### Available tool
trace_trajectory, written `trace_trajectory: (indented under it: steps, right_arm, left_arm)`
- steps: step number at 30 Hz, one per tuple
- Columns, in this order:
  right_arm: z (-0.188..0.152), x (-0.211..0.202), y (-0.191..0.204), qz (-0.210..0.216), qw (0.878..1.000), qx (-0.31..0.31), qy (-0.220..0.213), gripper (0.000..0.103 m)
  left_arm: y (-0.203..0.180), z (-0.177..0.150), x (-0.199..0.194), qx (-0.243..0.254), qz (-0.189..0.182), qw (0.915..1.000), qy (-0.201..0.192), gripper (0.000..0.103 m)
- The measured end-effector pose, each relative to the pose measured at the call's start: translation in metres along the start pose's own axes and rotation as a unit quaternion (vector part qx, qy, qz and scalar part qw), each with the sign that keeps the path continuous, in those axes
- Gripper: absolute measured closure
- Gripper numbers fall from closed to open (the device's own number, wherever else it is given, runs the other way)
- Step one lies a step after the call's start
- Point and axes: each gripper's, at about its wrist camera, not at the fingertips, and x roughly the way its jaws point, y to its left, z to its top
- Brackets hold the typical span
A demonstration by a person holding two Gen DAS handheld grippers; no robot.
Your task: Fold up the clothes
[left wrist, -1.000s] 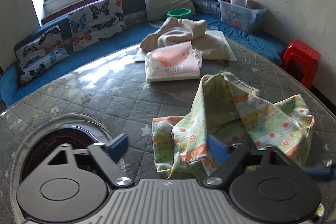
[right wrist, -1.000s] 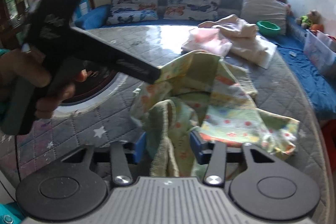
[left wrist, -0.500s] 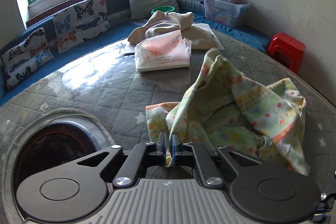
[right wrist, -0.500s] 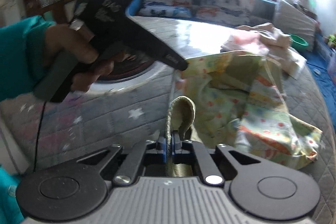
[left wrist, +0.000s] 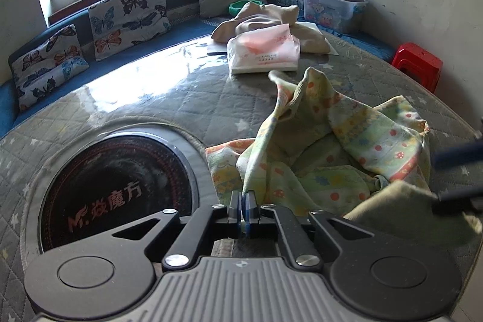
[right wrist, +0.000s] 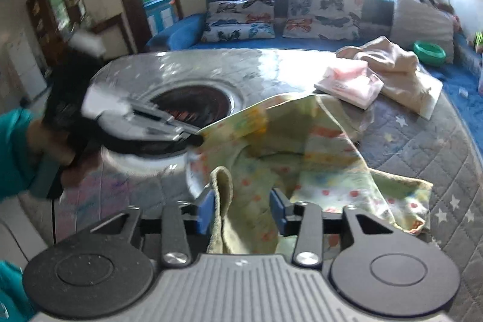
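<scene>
clenched tight, my left jaws (left wrist: 243, 205) pinch an edge of the patterned green cloth (left wrist: 341, 147), pulling that edge taut off the quilted bench (left wrist: 169, 107) beside the round dark inset (left wrist: 117, 189). my right jaws (right wrist: 243, 210) have just been opening and stand parted, a rolled fold of the same cloth loose between them, close against the left pad and clear of the right one. beyond the crumpled heap lie a pink packet (left wrist: 264, 52) and a beige garment (left wrist: 271, 20).
</scene>
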Motion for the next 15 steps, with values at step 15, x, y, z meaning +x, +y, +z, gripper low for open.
trace_trajectory:
  steps: [15]
  right_arm:
    - [-0.002,0.028,-0.049,-0.101,0.993,0.05,0.028,0.057]
  left_arm:
    - [-0.009,0.014,0.01,-0.002,-0.001,1.0,-0.001,0.055]
